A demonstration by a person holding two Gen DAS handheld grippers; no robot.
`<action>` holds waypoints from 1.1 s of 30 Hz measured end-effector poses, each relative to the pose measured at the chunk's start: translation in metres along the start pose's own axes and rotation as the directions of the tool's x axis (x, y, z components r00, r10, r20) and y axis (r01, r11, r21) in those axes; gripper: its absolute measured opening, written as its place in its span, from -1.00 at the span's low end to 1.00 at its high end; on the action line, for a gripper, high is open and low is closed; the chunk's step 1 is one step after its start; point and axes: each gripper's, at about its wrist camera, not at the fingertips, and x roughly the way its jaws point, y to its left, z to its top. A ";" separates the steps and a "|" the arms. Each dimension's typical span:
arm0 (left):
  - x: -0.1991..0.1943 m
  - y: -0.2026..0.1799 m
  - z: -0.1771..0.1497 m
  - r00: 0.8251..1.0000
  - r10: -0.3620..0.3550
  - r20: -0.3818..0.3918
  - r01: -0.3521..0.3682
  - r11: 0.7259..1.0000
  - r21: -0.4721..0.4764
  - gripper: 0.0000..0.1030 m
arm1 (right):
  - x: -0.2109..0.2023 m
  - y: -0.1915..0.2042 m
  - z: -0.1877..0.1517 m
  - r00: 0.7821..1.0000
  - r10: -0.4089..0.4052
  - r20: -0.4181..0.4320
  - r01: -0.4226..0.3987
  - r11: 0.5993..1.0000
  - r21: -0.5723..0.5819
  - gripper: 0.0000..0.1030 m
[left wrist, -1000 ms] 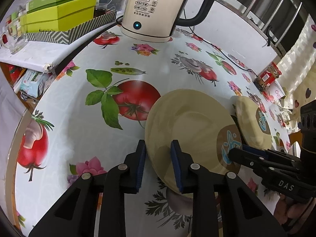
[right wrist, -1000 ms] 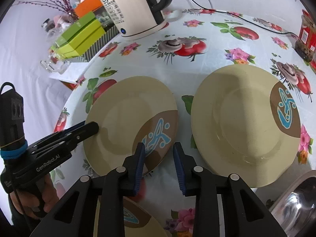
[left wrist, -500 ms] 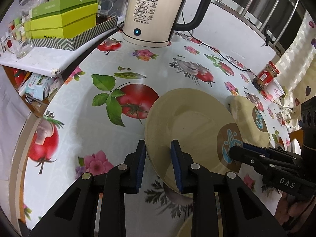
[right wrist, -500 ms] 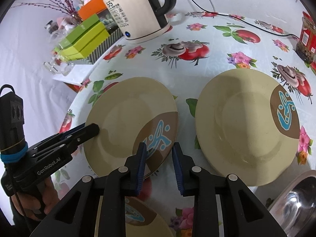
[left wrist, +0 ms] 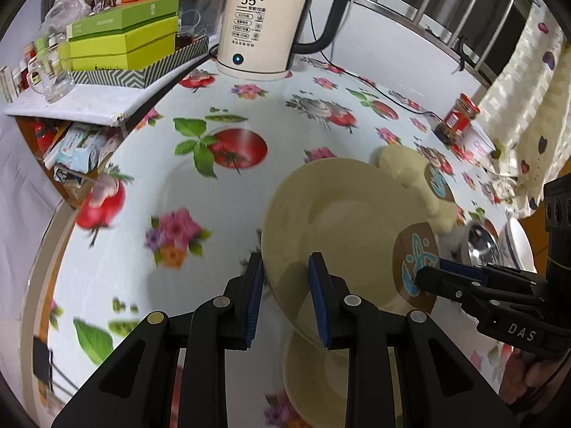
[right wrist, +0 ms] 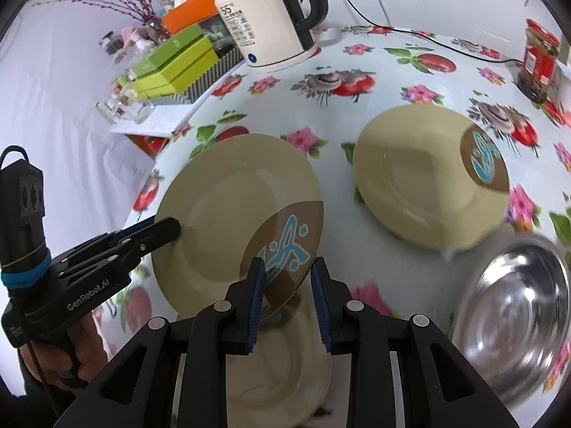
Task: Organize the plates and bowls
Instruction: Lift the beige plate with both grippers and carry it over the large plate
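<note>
A beige plate (left wrist: 342,228) with a brown and blue patch hangs tilted above the tablecloth, held by both grippers at opposite rims. My left gripper (left wrist: 287,278) is shut on its plain rim, and shows in the right wrist view as the left gripper (right wrist: 171,228). My right gripper (right wrist: 288,278) is shut on the patterned rim of the same plate (right wrist: 228,214), and shows in the left wrist view as the right gripper (left wrist: 424,278). A second matching plate (right wrist: 278,367) lies on the table under the held one. A third plate (right wrist: 421,178) lies to the right.
A steel bowl (right wrist: 514,314) sits at the right, near a white bowl (left wrist: 517,246). A cream kettle (left wrist: 260,35) and its cable stand at the back. Green boxes (left wrist: 125,39) are stacked on a side shelf, and a red jar (right wrist: 539,57) stands far right.
Both grippers have lifted the plate off the tablecloth and carried it toward the near side, over the plate lying there. The steel bowl has come into view.
</note>
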 end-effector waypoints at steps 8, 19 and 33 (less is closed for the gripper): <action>-0.010 -0.012 -0.033 1.000 0.000 -0.030 0.000 1.000 0.001 -0.48 | -0.015 0.002 -0.039 1.000 -0.005 -0.027 0.005 1.000 0.005 -0.50; -0.013 -0.017 -0.063 0.997 -0.005 -0.073 0.005 1.000 -0.001 -0.48 | -0.016 0.001 -0.072 0.997 -0.013 -0.075 0.014 1.000 0.010 -0.50; -0.012 -0.019 -0.072 0.995 -0.010 -0.094 0.011 1.000 0.002 -0.48 | -0.013 0.001 -0.078 0.994 -0.037 -0.100 0.037 0.999 -0.002 -0.46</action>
